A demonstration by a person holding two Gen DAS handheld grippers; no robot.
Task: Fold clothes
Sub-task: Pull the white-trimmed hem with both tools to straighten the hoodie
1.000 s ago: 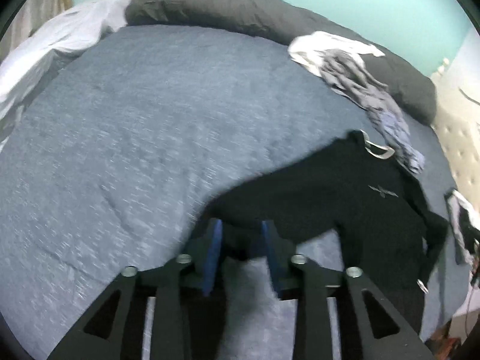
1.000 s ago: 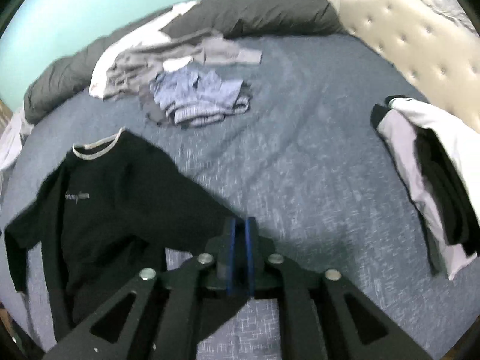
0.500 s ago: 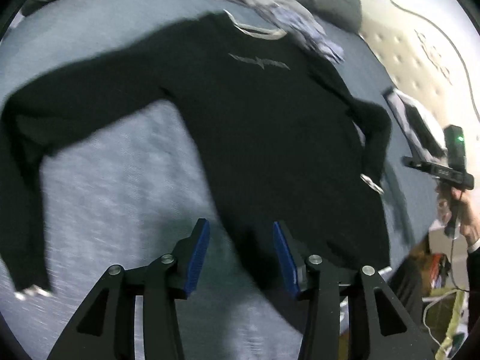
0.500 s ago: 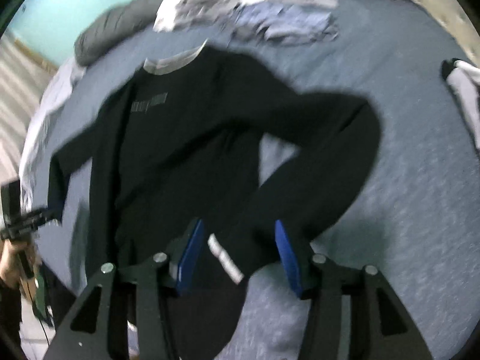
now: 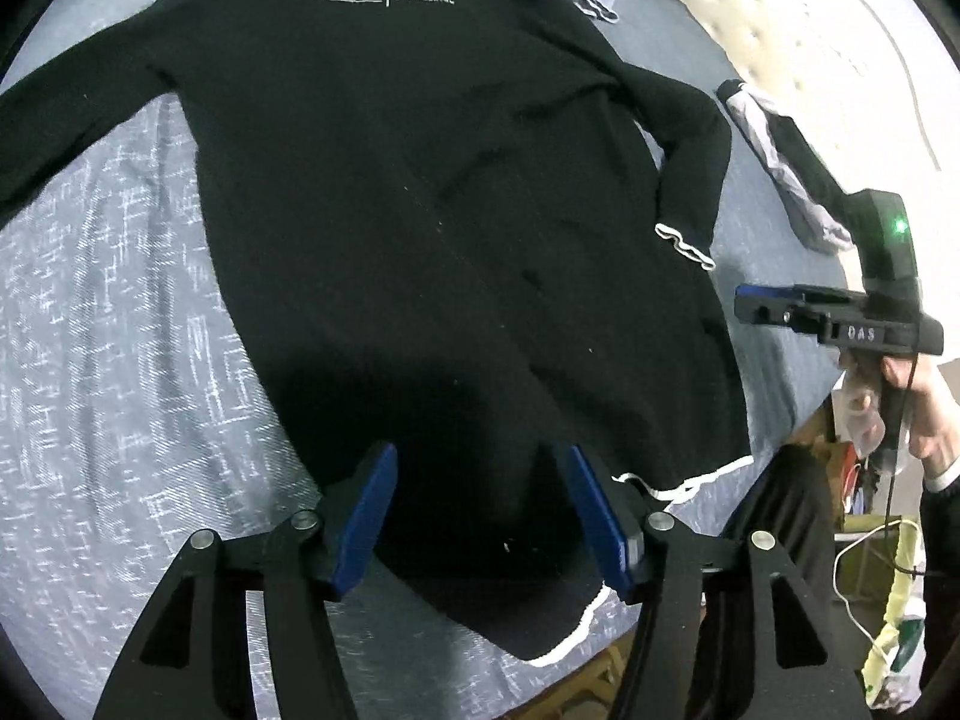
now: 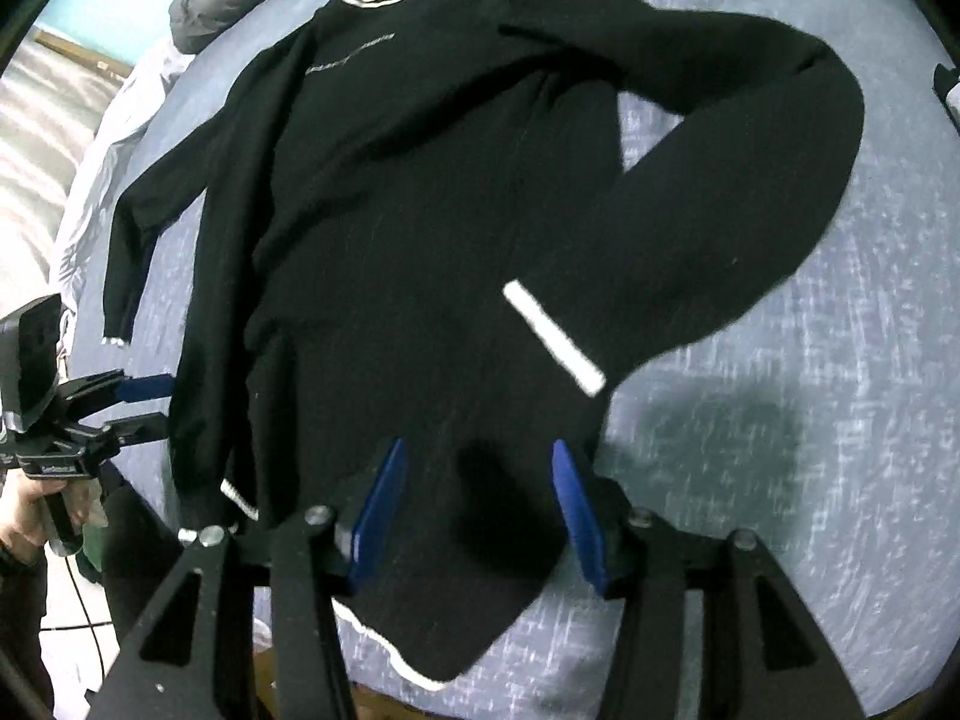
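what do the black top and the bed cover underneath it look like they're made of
Black top: looks like a soft matte knit, perhaps cotton; it drapes limply, creases, and has thin white wavy trim at the cuffs and hem. Bed cover: seems a woven blue-grey fabric; pale crosshatch flecks show the weave, with no sheen.

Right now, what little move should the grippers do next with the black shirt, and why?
Probably close the right gripper on the cuff of the bent sleeve and fold it across the shirt. The shirt lies flat on the bed, both grippers are open and empty, and that sleeve sticks out sideways.
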